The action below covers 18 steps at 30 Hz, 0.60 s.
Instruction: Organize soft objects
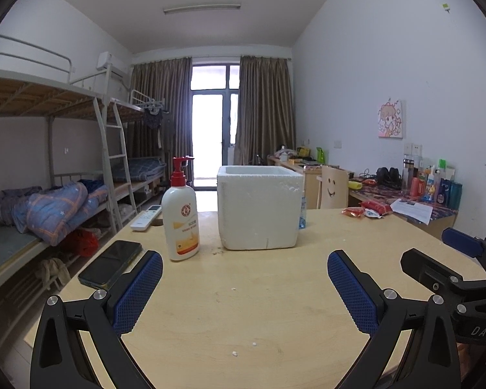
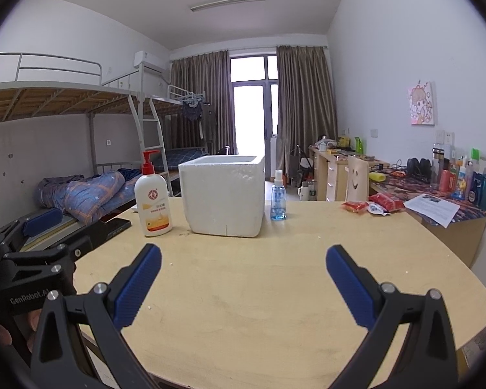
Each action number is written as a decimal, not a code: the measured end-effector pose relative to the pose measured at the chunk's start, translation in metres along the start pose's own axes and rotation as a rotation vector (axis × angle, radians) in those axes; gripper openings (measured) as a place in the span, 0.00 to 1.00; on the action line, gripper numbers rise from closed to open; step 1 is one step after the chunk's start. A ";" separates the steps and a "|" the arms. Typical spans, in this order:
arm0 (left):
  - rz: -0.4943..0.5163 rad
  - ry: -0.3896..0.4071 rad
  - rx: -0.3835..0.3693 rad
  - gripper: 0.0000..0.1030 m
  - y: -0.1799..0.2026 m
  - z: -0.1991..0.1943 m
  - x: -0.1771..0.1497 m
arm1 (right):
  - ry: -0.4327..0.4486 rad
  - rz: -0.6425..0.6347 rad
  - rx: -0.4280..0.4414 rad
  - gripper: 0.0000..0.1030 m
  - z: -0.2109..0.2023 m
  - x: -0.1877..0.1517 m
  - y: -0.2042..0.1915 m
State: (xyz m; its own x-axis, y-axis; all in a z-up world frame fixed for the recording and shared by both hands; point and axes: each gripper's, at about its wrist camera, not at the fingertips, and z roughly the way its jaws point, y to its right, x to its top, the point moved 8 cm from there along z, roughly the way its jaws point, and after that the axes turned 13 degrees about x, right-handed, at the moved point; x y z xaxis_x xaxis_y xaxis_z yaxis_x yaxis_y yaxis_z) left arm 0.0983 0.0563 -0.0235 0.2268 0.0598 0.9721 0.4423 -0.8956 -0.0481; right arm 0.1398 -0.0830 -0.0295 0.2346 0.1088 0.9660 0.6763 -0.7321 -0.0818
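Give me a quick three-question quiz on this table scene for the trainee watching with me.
1. True or false: the left hand-held gripper is holding something.
2. Which object stands right beside the white foam box, on its right in the right wrist view?
A. the lotion pump bottle
B. the blue spray bottle
C. the red snack packets
3. Fill in: the dark phone lies flat near the table's ____ edge.

Key:
1. False; its jaws are wide open and empty, as are those of the right hand-held gripper.
2. B
3. left
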 end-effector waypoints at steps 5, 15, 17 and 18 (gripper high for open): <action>-0.002 -0.003 0.001 0.99 0.001 0.000 0.000 | -0.002 0.000 -0.004 1.00 0.000 0.000 0.001; -0.003 -0.007 0.001 0.99 0.001 -0.001 0.001 | 0.002 -0.001 -0.007 1.00 -0.001 0.001 0.003; -0.003 -0.009 0.003 0.99 0.002 0.000 0.002 | 0.001 -0.001 -0.008 1.00 -0.002 0.000 0.003; -0.002 -0.008 0.003 0.99 0.002 -0.001 0.002 | 0.002 -0.001 -0.009 1.00 -0.002 0.000 0.003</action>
State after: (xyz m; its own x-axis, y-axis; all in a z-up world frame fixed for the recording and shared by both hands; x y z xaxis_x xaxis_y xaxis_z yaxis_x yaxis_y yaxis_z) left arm 0.0988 0.0548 -0.0218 0.2330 0.0650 0.9703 0.4450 -0.8943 -0.0470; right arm 0.1405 -0.0864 -0.0290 0.2323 0.1084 0.9666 0.6704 -0.7379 -0.0784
